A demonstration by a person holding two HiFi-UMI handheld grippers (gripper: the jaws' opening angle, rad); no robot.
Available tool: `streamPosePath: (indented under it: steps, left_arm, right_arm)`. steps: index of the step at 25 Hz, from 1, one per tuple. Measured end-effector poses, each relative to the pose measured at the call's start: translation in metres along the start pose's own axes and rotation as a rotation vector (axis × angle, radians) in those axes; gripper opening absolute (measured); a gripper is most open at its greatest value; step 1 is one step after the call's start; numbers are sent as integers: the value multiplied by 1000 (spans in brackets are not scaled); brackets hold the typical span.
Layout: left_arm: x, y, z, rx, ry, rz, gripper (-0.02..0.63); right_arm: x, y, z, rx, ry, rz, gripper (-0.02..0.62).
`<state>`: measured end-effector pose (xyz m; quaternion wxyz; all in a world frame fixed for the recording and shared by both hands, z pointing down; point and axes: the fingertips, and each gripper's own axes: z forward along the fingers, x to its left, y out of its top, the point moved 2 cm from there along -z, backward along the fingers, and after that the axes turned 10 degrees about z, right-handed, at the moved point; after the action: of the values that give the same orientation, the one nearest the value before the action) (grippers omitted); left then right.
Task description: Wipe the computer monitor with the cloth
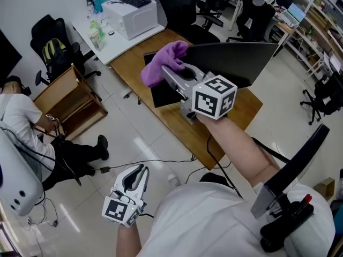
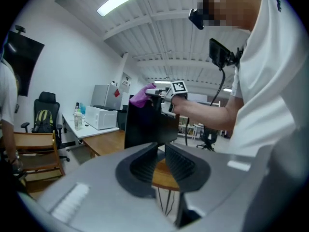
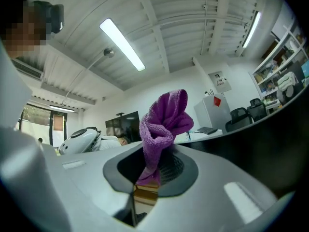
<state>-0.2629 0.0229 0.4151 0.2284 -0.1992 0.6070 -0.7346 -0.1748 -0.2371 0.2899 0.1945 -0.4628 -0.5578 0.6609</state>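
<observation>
A purple cloth [image 1: 163,62] is bunched in my right gripper [image 1: 168,73], which is shut on it and held high over the left end of the black monitor [image 1: 236,63]. The monitor stands on a wooden desk [image 1: 177,125]. In the right gripper view the cloth [image 3: 161,120] rises from between the jaws, with the monitor's dark edge [image 3: 275,139] at the right. My left gripper [image 1: 140,170] hangs low over the floor, shut and empty. Its own view looks at the monitor [image 2: 145,124], with the cloth [image 2: 141,95] at the top corner.
A white table [image 1: 115,42] with a white box-shaped machine [image 1: 131,15] and bottles stands behind the desk. Black office chairs [image 1: 185,4] stand at the back. A wooden chair [image 1: 67,98] and a seated person [image 1: 21,122] are at the left. Cables [image 1: 155,162] lie on the floor.
</observation>
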Motion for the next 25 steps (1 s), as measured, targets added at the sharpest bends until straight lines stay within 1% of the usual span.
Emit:
streamPosePath:
  steps: [2, 5, 7, 10, 12, 15, 18, 22, 25]
  left_arm:
    - [-7, -1, 13, 5, -49, 2, 69]
    - [-18, 3, 38, -1, -126, 27, 70]
    - [-29, 11, 54, -11, -170, 49, 71]
    - [-51, 24, 76, -25, -212, 75, 71]
    - [-67, 33, 91, -28, -240, 89, 71]
    - [-91, 44, 114, -25, -301, 99, 69]
    - [-124, 54, 132, -25, -325, 120, 71]
    - [-185, 62, 148, -26, -327, 144, 71]
    - [-215, 58, 152, -9, -329, 149, 69]
  right_arm:
    - [-12, -8, -38, 14, -51, -41, 48]
    - [-39, -22, -106, 39, -162, -77, 48]
    - [-59, -32, -157, 48, -247, -79, 48]
    - [-90, -37, -235, 40, -379, -67, 48]
    - [-104, -36, -280, 35, -443, -69, 48]
    - [-112, -36, -339, 27, -519, -64, 48]
    - [-119, -36, -381, 26, -551, -63, 48]
    - [-124, -40, -436, 39, -542, -68, 48]
    - [-124, -47, -460, 55, -533, -82, 48]
